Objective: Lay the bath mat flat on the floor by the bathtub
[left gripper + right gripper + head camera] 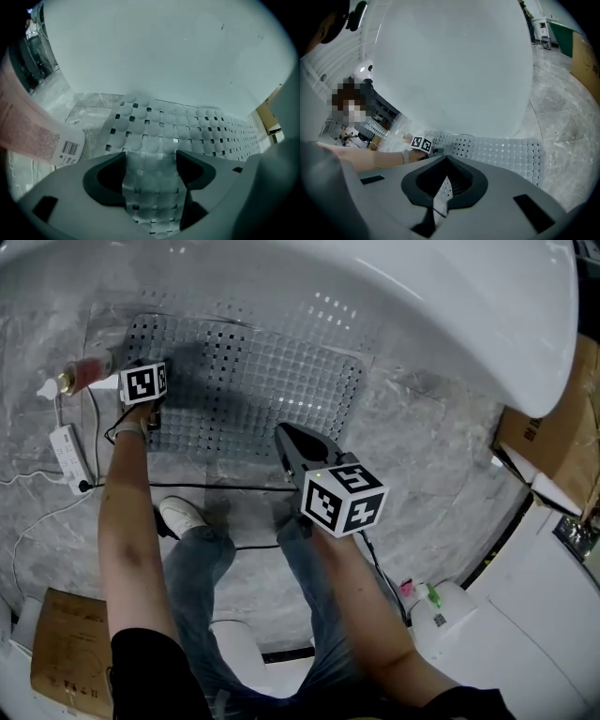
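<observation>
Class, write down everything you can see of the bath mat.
The bath mat is a translucent, rubbery-looking rectangle, a grid of rounded bumps with square holes. It lies spread on the marble-look floor beside the white bathtub. The right gripper pinches its near edge, jaws shut; the left gripper stands open over its left end.

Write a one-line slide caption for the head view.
Bath mat spread on the floor beside the bathtub: right gripper shut on its near edge, left gripper open over its left end.

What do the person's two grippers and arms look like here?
The left gripper and right gripper each have a light grey body, dark jaws and a cube with black-and-white square markers. The person wears short black sleeves, forearms bare.
</observation>
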{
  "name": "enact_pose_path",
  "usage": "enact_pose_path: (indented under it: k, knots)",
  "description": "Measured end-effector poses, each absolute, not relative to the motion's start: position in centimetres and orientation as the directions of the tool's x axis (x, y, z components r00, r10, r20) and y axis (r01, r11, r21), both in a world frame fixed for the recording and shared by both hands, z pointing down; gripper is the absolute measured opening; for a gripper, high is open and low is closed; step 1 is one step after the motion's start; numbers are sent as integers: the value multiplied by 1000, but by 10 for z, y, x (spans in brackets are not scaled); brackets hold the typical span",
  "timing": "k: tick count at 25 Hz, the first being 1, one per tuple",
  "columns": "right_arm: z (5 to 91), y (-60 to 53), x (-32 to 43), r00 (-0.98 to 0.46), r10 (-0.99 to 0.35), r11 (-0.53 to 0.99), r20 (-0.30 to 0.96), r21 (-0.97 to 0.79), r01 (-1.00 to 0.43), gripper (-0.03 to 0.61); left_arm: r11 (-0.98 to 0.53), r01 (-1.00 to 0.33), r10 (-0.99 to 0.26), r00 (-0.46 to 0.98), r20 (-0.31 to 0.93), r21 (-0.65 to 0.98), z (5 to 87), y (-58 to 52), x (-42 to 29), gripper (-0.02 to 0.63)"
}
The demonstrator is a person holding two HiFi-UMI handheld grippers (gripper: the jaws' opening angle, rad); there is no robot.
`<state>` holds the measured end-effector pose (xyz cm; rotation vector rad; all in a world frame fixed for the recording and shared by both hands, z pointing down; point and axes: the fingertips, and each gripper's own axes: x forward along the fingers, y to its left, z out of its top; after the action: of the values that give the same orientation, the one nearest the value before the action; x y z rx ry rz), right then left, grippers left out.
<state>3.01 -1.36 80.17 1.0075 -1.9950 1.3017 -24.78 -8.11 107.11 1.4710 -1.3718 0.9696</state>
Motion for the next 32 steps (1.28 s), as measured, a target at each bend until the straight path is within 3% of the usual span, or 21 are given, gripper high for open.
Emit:
enact_pose_path:
  k: [4,8,11,12,13,14,21,25,32]
  knots:
    - [802,-18,33,-566,-295,252,770,-508,-824,26,5,-998,-347,62,936,68,1069,-84,-246,339]
    - [801,-16,37,-562,-291,247,774,-507,-826,26,-33,-998,-267,52,962,45,1065,-78,-251,331]
    - [800,-13,44,-556,-300,233,775,-505,-831,26,-66,-998,-263,37,964,20,1043,-79,-253,220]
    - [801,-12,48,-554,-301,230,776,-505,-832,26,-72,-997,-277,38,960,18,1032,-80,-251,156]
    - [801,-11,52,-555,-302,228,775,-507,-832,26,-76,-997,-292,43,956,21,1020,-79,-248,49]
    - [800,-11,58,-557,-305,228,772,-509,-830,26,-81,-996,-300,59,952,36,1008,-76,-242,29]
    - [771,3,66,-591,-318,282,741,-521,-805,26,-235,-925,-330,365,871,298,912,-22,-166,18]
    - [736,12,62,-624,-326,361,710,-516,-777,26,-256,-905,-357,414,837,339,853,4,-138,17]
    - [670,33,66,-638,-315,363,703,-532,-765,26,-108,-868,-414,483,772,485,749,30,-116,17]
